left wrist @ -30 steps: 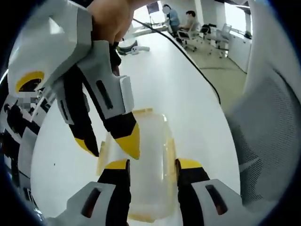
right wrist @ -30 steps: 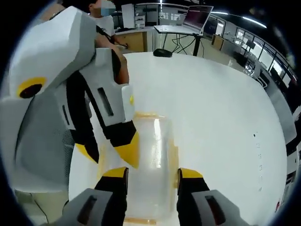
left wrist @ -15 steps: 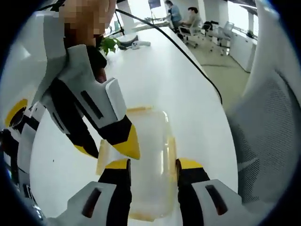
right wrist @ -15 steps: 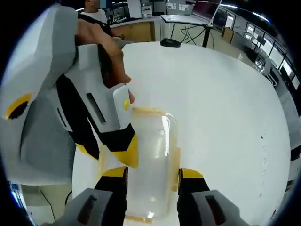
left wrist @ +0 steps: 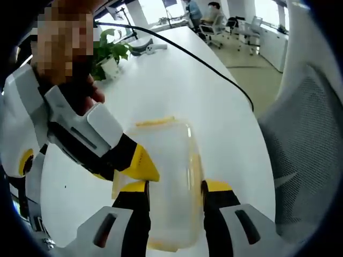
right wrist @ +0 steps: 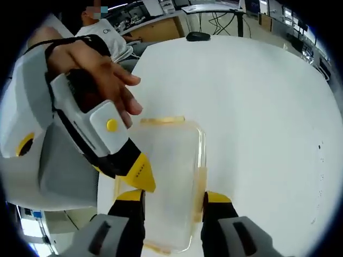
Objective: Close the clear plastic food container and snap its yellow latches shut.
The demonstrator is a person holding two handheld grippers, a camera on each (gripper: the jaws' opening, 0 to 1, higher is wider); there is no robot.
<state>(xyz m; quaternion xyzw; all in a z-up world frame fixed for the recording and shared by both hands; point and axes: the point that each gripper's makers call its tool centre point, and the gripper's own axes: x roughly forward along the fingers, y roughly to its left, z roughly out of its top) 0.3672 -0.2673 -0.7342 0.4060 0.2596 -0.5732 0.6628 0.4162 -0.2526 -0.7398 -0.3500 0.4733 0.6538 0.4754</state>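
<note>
Left gripper view had my left gripper (left wrist: pixel 174 187) low in the frame, its jaws parted and straddling the clear container (left wrist: pixel 161 182), which lay lid-down on the white worktop (left wrist: pixel 177 80) at lower centre. I held it that way, I judge, to pin the box while the other gripper worked a side latch. The right gripper (left wrist: pixel 140 165) came in from the left of that frame, its yellow tip on the container's left edge; I could not tell whether its jaws were parted or closed.

In the right gripper view the right gripper (right wrist: pixel 172 197) also bracketed the container (right wrist: pixel 166 176), jaws apart, with the left gripper's tip at the box's left rim and a hand (right wrist: pixel 91 69) behind it.

Against a second ago, the intruding gripper lay at a flatter slant in both views, and a potted plant (left wrist: pixel 110 53) had entered the upper left.
</note>
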